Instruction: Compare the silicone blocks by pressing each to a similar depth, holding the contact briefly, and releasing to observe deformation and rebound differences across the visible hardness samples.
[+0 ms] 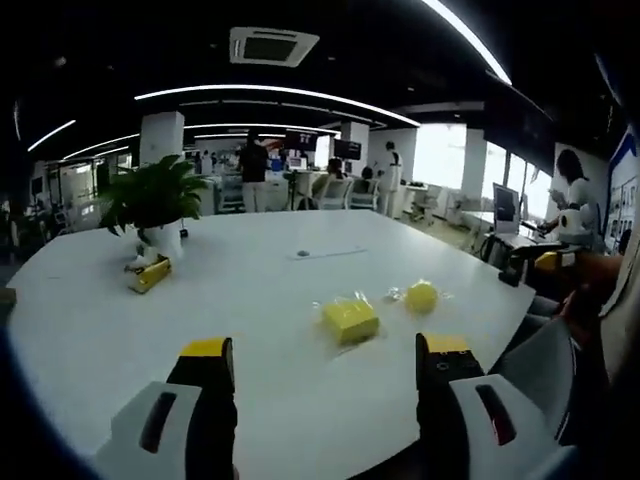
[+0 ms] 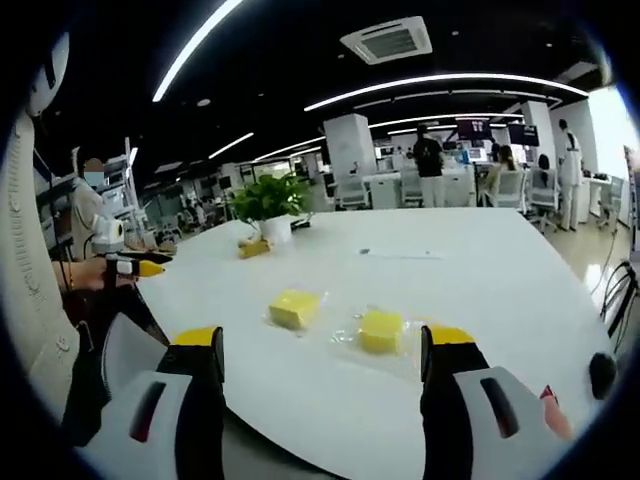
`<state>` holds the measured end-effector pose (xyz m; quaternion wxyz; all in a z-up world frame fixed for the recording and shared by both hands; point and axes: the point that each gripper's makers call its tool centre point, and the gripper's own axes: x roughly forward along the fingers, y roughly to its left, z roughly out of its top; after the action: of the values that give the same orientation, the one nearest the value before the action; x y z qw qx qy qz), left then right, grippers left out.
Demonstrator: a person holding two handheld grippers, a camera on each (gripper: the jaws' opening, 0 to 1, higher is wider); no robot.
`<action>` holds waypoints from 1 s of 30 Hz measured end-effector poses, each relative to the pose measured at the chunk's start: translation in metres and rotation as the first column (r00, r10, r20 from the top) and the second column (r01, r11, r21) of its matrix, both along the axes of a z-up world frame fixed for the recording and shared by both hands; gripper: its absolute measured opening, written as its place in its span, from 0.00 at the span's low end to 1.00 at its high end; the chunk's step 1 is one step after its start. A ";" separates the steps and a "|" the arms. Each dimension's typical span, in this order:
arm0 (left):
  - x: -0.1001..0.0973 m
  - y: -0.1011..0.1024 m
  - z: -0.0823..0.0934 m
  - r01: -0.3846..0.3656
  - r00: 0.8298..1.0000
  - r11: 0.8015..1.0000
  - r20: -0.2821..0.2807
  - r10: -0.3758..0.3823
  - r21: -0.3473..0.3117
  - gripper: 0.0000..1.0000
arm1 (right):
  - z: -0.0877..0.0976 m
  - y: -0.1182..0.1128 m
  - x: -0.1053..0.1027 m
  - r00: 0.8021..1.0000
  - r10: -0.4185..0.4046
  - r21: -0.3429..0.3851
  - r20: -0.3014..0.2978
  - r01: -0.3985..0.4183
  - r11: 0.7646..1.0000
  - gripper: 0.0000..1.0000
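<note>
Both grippers [image 1: 325, 375] [image 2: 322, 365] wide open, empty, short of two yellow silicone blocks [image 2: 295, 308] [image 2: 381, 330] ahead on white table [image 2: 480, 290]; right nearer.

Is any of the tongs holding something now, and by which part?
Nothing is held. The left tongs and the right tongs are open above the table; both yellow blocks lie untouched.

Open-plan office: desks [image 2: 470, 185], monitors [image 1: 505, 207], ceiling light strips [image 2: 440, 80] (people working behind).
</note>
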<state>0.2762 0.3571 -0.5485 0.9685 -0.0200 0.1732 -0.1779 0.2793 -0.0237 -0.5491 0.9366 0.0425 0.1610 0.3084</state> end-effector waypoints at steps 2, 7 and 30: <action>0.000 0.002 0.001 -0.006 1.000 1.000 0.001 0.006 0.000 0.73 | 0.000 -0.001 0.000 1.000 -0.001 0.003 -0.002 0.001 1.000 0.75; 0.006 -0.004 0.003 0.004 1.000 1.000 -0.001 -0.004 -0.012 0.73 | -0.001 0.002 -0.001 1.000 0.013 0.002 -0.012 -0.013 1.000 0.73; 0.126 -0.161 0.014 0.020 0.979 0.826 -0.157 -0.131 -0.564 0.69 | -0.015 -0.026 0.012 0.998 0.041 0.054 -0.046 -0.038 0.998 0.67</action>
<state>0.4024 0.1963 -0.5343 0.8914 -0.3124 0.2053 -0.2564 0.2909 -0.0500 -0.5642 0.9249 0.0712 0.1755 0.3298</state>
